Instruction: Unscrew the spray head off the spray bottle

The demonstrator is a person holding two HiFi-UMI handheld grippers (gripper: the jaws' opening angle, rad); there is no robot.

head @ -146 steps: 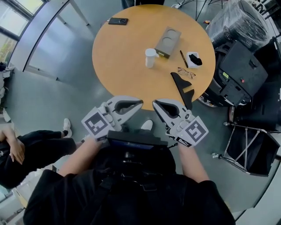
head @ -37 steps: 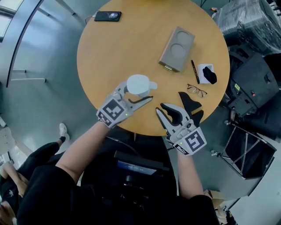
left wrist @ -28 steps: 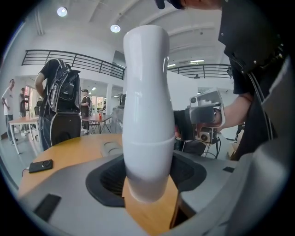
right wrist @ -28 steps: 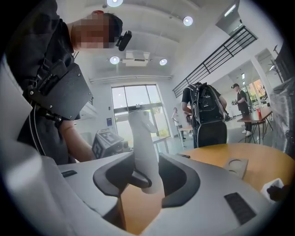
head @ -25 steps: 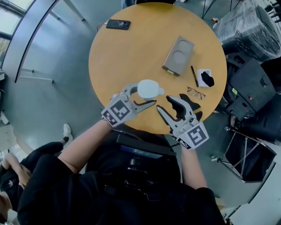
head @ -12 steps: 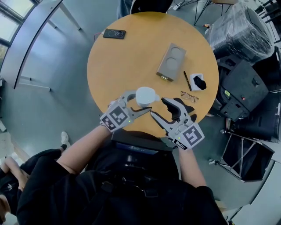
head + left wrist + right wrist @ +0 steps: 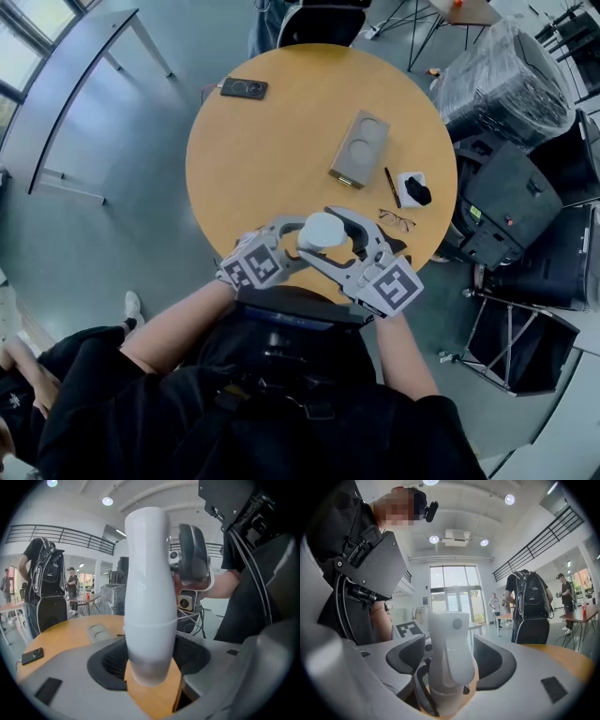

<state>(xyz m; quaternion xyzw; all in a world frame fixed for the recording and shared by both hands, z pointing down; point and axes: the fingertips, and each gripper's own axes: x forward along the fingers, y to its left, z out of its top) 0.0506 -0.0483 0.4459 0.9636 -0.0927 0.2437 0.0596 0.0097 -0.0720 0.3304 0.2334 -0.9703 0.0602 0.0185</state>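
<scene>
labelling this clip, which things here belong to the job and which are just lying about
In the job: spray bottle; spray head; left claw, gripping the bottle; right claw, around the head.

Lying about on the round table: phone; grey box; pen; glasses.

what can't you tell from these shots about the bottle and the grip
Spray bottle contents: opaque white wall, all views.
Bottle body, head view: covered by the spray head, left gripper and right gripper.
Whether the right gripper's fingers press the spray head: right gripper view shows them close, contact unclear.
</scene>
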